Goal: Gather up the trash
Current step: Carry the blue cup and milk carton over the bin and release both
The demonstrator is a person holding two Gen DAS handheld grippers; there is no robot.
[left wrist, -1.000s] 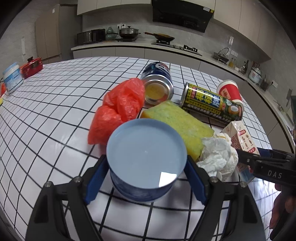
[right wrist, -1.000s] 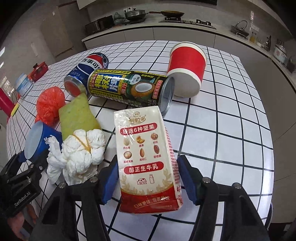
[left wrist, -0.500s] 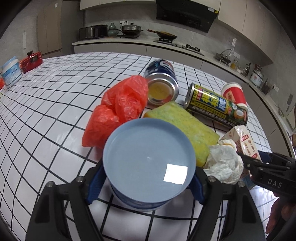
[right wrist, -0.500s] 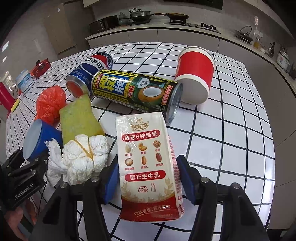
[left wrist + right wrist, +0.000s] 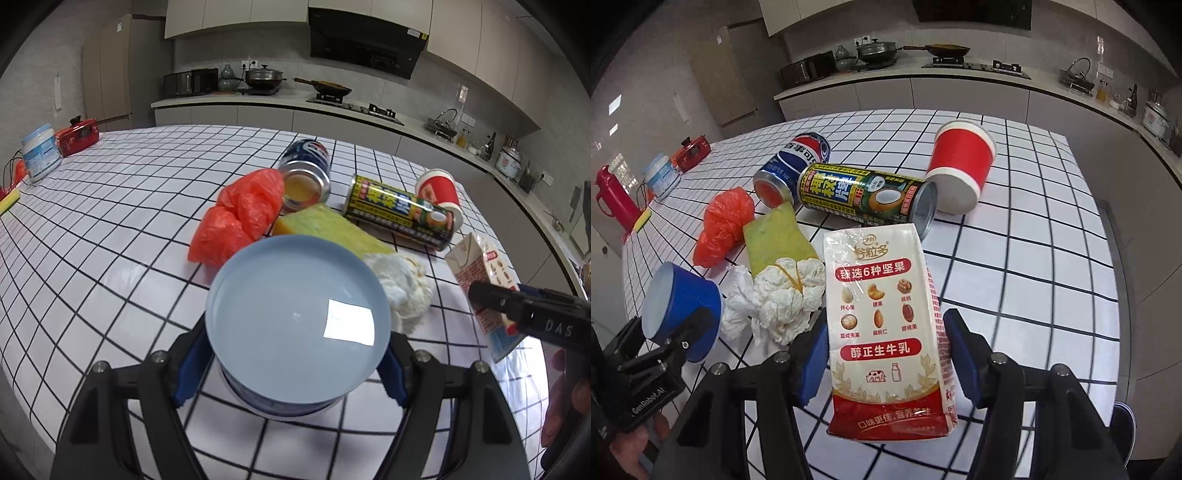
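Observation:
My left gripper (image 5: pixel 291 363) is shut on a dark blue tub with a pale blue lid (image 5: pixel 295 321), held a little above the checked table (image 5: pixel 110 229). My right gripper (image 5: pixel 886 354) grips a red-and-white milk carton (image 5: pixel 882 295) by its sides, tilted and off the table. On the table beyond lie a red plastic bag (image 5: pixel 240 218), a Pepsi can (image 5: pixel 306 166), a yellow-green sponge (image 5: pixel 332 225), crumpled white tissue (image 5: pixel 402 288), a coconut drink can (image 5: pixel 399 214) and a red paper cup (image 5: pixel 437 192).
A white jar (image 5: pixel 40 155) and a red box (image 5: pixel 79 134) stand at the table's far left, with a red flask (image 5: pixel 613 199) beside them. The table's right edge (image 5: pixel 1108 206) drops to the floor. A kitchen counter (image 5: pixel 295 103) runs behind.
Both grippers have risen slightly, each with its thing. The tub and the carton now hang off the table and the view looks further across the kitchen.

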